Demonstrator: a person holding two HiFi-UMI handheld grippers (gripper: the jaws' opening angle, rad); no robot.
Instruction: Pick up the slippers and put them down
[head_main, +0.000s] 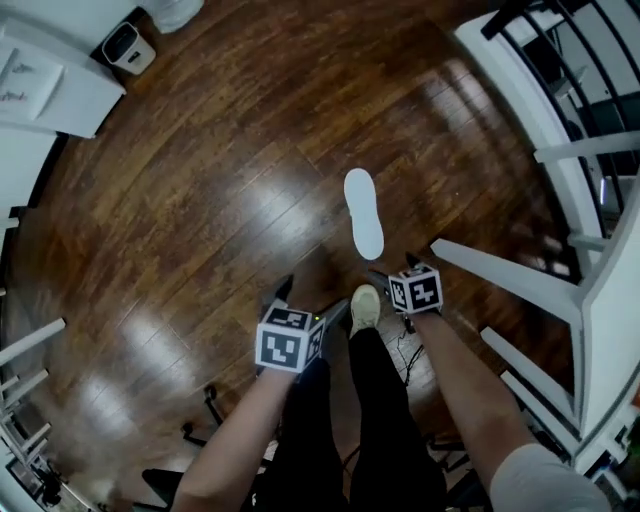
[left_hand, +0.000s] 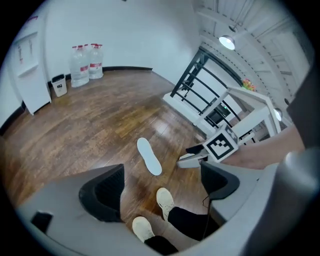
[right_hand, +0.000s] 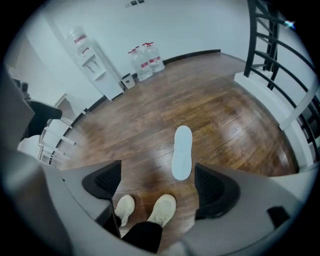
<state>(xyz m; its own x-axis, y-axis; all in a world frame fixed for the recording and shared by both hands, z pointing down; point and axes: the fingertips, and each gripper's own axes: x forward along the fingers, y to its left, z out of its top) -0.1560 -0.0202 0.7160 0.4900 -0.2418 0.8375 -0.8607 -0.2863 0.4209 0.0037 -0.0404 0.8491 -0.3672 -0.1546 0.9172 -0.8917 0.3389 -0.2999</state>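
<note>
While the flat white slipper (head_main: 363, 212) is lying on the brown wooden floor (head_main: 200, 180) ahead of the person's cream shoe (head_main: 364, 308), long axis pointing away, the right gripper (head_main: 395, 268) is hovering nearer than the left gripper (head_main: 308, 298), both spread and empty.

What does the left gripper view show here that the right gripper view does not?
Only the left gripper view: the right gripper with its marker cube, and a lit ceiling lamp. Only the right gripper view: white bars at its left edge. Both: the white slipper lying on the wood floor, the person's two pale shoes, water bottles, and open, empty jaws.
</note>
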